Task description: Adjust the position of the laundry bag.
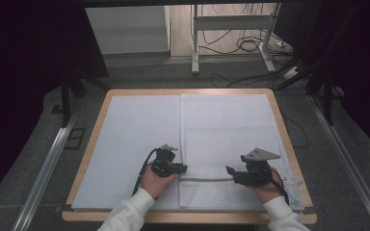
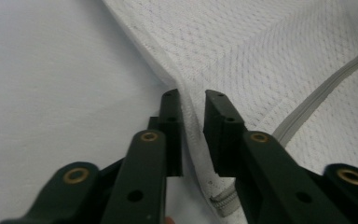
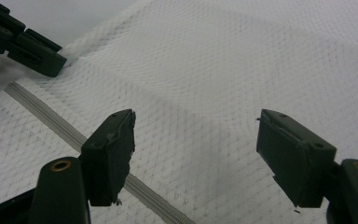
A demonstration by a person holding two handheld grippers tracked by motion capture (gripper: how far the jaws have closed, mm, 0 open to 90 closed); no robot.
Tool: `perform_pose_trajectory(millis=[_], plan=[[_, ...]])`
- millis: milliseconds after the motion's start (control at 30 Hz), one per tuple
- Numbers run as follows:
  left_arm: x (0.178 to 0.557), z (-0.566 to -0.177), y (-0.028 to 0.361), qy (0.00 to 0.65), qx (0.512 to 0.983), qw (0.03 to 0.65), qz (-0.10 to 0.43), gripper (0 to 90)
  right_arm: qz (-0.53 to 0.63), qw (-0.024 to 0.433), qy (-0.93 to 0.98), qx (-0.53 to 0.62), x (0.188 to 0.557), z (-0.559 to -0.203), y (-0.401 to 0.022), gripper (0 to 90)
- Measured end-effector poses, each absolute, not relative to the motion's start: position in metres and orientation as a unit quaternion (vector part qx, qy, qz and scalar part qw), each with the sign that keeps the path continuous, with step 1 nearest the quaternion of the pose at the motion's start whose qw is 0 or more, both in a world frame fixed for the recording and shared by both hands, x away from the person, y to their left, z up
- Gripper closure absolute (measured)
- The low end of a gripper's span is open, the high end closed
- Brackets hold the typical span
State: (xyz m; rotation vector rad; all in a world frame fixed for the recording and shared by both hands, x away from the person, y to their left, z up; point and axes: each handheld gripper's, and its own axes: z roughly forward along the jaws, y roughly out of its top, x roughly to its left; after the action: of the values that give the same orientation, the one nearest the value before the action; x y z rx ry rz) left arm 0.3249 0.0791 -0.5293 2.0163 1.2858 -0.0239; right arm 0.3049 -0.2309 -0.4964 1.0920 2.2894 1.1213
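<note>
A white mesh bag with a grey zipper lies flat on the right half of a white-covered table. My left gripper sits at the bag's left edge, just above the zipper's end. In the left gripper view its jaws stand narrowly apart, and the raised mesh edge runs between them without being clearly pressed. My right gripper hovers open over the mesh near the zipper. Nothing is between its wide jaws. The left gripper's fingers appear at that view's top left.
The table's wooden rim frames the white cover. Beyond the far edge are a metal stand's legs and loose cables on the floor. Metal rails run along both sides of the table.
</note>
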Motion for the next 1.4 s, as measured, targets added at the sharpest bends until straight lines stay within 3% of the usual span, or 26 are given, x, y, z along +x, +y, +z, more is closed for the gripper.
perform_pose_trajectory(millis=[167, 500, 867, 1133, 1400], plan=[[0.325, -0.53, 0.079, 0.493, 0.787, 0.37, -0.005, 87.8, 0.399, 0.184, 0.81, 0.388, 0.305, -0.496, -0.231, 27.1], [0.324, -0.531, 0.078, 0.491, 0.788, 0.372, 0.001, 88.8, 0.398, 0.194, 0.805, 0.395, 0.309, -0.485, -0.24, 27.1], [0.324, -0.532, 0.079, 0.487, 0.791, 0.371, 0.002, 89.1, 0.396, 0.225, 0.766, 0.454, 0.327, -0.457, -0.291, 29.9], [0.325, -0.532, 0.08, 0.483, 0.794, 0.37, 0.0, 89.3, 0.38, 0.21, 0.745, 0.506, 0.337, -0.457, -0.33, 31.4], [0.325, -0.532, 0.08, 0.483, 0.793, 0.371, -0.002, 89.2, 0.355, 0.209, 0.741, 0.53, 0.338, -0.457, -0.353, 40.2]])
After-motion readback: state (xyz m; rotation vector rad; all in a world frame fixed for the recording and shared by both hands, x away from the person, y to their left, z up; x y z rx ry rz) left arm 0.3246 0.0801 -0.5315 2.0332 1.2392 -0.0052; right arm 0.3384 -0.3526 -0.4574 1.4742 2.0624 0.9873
